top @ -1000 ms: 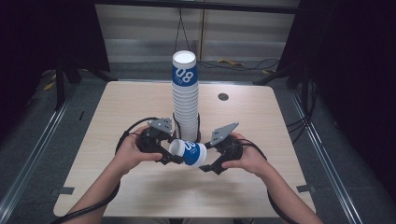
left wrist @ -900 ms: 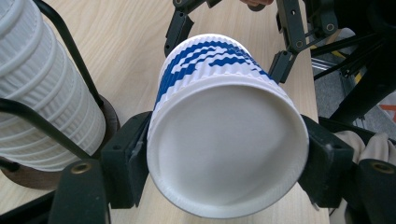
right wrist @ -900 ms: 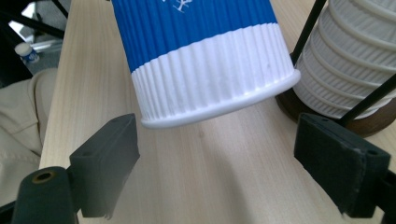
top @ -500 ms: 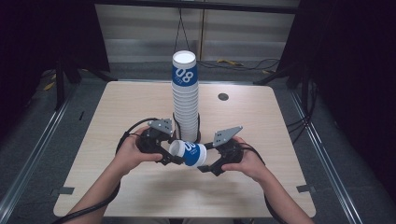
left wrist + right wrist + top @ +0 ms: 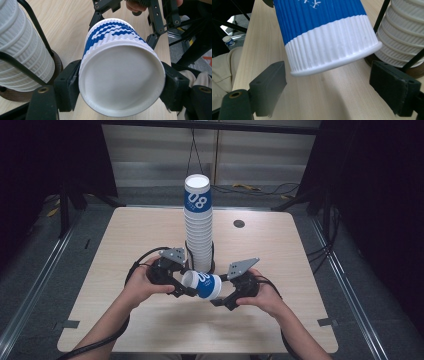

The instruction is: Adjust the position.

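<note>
Paper cup (image 5: pixel 202 285), blue and white, held sideways above the table (image 5: pixel 125 235) just before the cup stack (image 5: pixel 199 227), base end clamped in the left gripper (image 5: pixel 122 82); right gripper (image 5: pixel 337 87) wide open under the rim, best closed squarely and gently.

One loose blue-and-white paper cup (image 5: pixel 202 284). One tall stack of paper cups (image 5: pixel 198 227), too many and too tightly nested to count exactly. One wire stand (image 5: pixel 212 262) around that stack. Two grippers: left gripper (image 5: pixel 186 290), right gripper (image 5: pixel 218 301). One worktop (image 5: pixel 125 230).
</note>
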`<action>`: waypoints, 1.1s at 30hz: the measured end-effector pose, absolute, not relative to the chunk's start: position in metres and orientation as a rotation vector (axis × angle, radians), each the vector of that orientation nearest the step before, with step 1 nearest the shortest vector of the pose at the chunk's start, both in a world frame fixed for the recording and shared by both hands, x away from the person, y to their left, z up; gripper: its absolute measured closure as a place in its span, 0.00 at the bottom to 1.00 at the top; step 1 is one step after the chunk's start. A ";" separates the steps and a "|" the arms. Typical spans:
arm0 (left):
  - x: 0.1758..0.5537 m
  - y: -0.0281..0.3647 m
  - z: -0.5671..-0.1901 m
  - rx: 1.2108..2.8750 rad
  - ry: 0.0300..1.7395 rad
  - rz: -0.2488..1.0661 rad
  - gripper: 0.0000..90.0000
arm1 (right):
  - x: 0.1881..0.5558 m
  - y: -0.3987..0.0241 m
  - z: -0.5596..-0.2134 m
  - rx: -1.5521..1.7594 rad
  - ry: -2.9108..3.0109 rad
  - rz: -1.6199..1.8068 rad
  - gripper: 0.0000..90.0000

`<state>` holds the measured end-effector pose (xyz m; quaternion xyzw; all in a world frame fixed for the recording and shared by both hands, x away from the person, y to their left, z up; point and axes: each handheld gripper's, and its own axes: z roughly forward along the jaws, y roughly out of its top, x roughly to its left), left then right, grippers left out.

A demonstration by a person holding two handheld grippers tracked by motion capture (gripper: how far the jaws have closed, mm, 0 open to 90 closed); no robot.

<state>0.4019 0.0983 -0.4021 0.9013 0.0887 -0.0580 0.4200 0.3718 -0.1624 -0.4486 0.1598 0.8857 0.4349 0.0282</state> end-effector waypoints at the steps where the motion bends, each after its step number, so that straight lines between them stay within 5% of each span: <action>1: 0.402 0.098 -0.402 2.261 0.223 -0.145 0.32 | 0.372 -0.162 -0.449 0.490 2.731 1.339 0.15; 33: 0.400 0.095 -0.401 2.248 0.219 -0.168 0.32 | 0.372 -0.159 -0.454 0.505 2.683 1.412 0.15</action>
